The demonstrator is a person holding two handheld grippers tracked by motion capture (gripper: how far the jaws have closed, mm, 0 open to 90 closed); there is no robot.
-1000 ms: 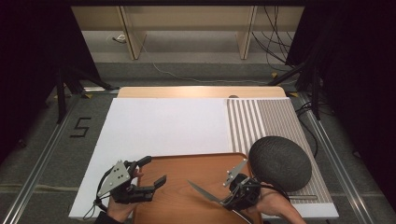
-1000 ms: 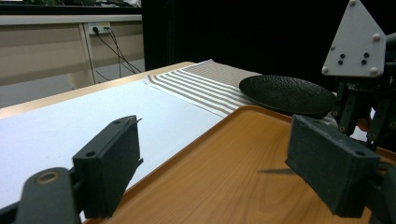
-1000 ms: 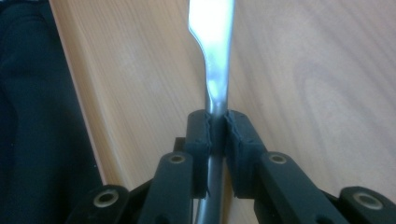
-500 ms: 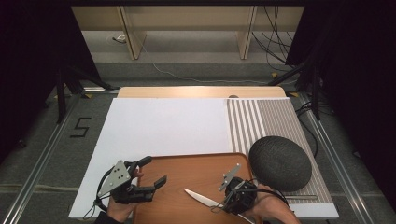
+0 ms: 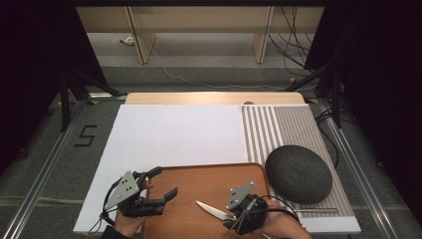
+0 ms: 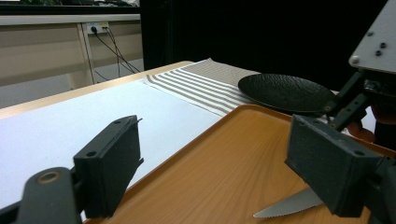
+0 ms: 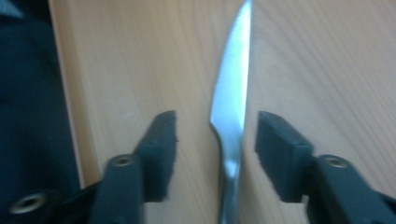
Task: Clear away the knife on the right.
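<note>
**Right jaws part around a knife on the tray**

The right gripper [image 5: 226, 217] sits at the near edge of the wooden tray [image 5: 199, 181], pointing left along the near side. Its jaws have just been opening, and in the right gripper view [image 7: 215, 140] they stand partly apart with a clear gap on each side of the knife [image 7: 232, 107]. The knife lies flat on the tray between the two pads, touching neither; its steel handle runs back between the jaws and its serrated blade points away from them. In the high view the knife [image 5: 210, 209] shows as a pale blade on the near right part of the tray, tip aimed left and slightly far.

The left gripper [image 5: 161, 184] is over the near left corner of the tray, pointing right. Its jaws are wide apart with nothing between them, as the left gripper view [image 6: 212, 154] shows: only bare tray wood lies in the gap. The knife tip [image 6: 289, 207] shows there low, just beside the jaw at the right of that view, apart from it.

A dark round plate [image 5: 298, 174] rests on the striped placemat [image 5: 278, 127], just right of the tray. Both lie on a white table cover [image 5: 169, 134].
</note>
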